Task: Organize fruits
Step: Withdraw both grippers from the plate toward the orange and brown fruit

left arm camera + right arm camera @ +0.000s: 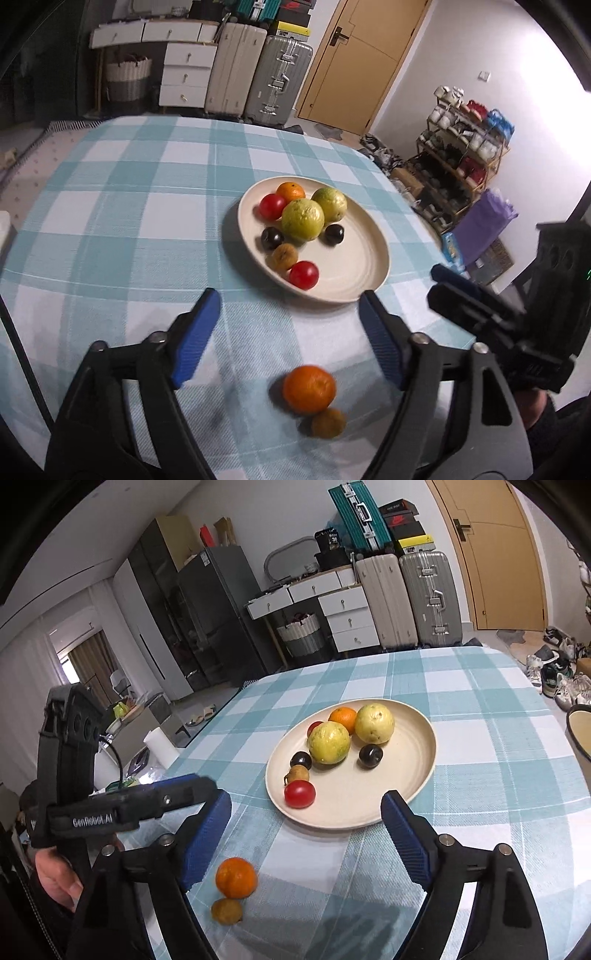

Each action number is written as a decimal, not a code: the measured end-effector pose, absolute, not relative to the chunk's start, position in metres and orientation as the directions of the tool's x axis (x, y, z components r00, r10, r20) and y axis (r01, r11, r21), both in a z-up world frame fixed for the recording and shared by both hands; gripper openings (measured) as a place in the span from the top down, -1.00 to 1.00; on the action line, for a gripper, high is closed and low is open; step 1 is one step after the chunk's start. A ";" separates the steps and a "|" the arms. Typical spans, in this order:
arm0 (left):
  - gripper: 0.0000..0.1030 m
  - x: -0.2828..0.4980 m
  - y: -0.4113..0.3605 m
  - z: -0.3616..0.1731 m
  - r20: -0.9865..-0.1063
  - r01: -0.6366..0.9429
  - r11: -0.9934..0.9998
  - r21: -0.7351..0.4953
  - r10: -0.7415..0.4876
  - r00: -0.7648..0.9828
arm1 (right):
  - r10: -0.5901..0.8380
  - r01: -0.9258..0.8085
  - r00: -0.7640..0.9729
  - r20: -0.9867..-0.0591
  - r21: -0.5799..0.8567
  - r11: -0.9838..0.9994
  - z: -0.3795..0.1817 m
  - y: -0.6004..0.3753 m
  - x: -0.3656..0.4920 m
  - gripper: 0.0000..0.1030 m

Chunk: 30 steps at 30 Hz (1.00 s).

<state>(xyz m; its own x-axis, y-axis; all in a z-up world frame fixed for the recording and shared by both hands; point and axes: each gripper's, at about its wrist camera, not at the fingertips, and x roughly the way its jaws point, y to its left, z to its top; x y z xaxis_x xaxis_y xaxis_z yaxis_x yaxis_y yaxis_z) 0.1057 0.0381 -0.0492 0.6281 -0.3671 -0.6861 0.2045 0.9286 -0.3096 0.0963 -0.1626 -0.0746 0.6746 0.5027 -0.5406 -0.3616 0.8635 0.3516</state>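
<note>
A cream plate (pixel 354 266) (pixel 406 775) on the checked tablecloth holds two yellow-green guavas (pixel 303 219), an orange, two red tomatoes, two dark plums and a brown fruit. An orange (pixel 309 388) (pixel 236 877) and a small brown fruit (pixel 328 422) (pixel 226 910) lie touching on the cloth in front of the plate. My left gripper (pixel 288 332) is open and empty, above and just behind this pair. My right gripper (pixel 306 834) is open and empty, to the right of the pair, near the plate's front rim. Each gripper shows in the other's view.
The table's right edge is close to the plate; a shoe rack (pixel 461 155) stands beyond it. Suitcases (pixel 258 77) and drawers stand behind the table. A bowl rim (pixel 580 731) shows at the table's far right.
</note>
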 end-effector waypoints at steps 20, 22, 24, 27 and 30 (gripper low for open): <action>-0.97 0.048 0.032 -0.042 -0.718 0.158 0.970 -0.184 -0.243 0.652 | 0.492 -0.352 0.703 -0.513 0.349 0.868 -0.072 -0.170 0.053 -0.91; -0.97 0.045 0.032 -0.045 -0.725 0.158 0.971 -0.181 -0.240 0.646 | 0.488 -0.352 0.698 -0.524 0.343 0.871 -0.073 -0.168 0.049 -0.94; -0.97 0.040 0.033 -0.047 -0.727 0.159 0.969 -0.191 -0.249 0.640 | 0.484 -0.352 0.697 -0.529 0.336 0.873 -0.073 -0.166 0.045 -0.97; -0.97 0.035 0.035 -0.050 -0.731 0.151 0.968 -0.203 -0.252 0.634 | 0.476 -0.348 0.696 -0.538 0.327 0.879 -0.074 -0.164 0.038 -0.99; -0.97 0.030 0.037 -0.054 -0.733 0.140 0.966 -0.218 -0.256 0.630 | 0.472 -0.346 0.695 -0.543 0.322 0.881 -0.075 -0.162 0.032 -0.99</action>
<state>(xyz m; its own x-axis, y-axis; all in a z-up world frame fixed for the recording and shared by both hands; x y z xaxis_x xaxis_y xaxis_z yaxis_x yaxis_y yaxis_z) 0.0301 0.0374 -0.0540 0.6299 -0.2564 -0.7331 0.1396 0.9659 -0.2179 0.0324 -0.1617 -0.0754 0.6945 0.4715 -0.5434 -0.3459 0.8811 0.3225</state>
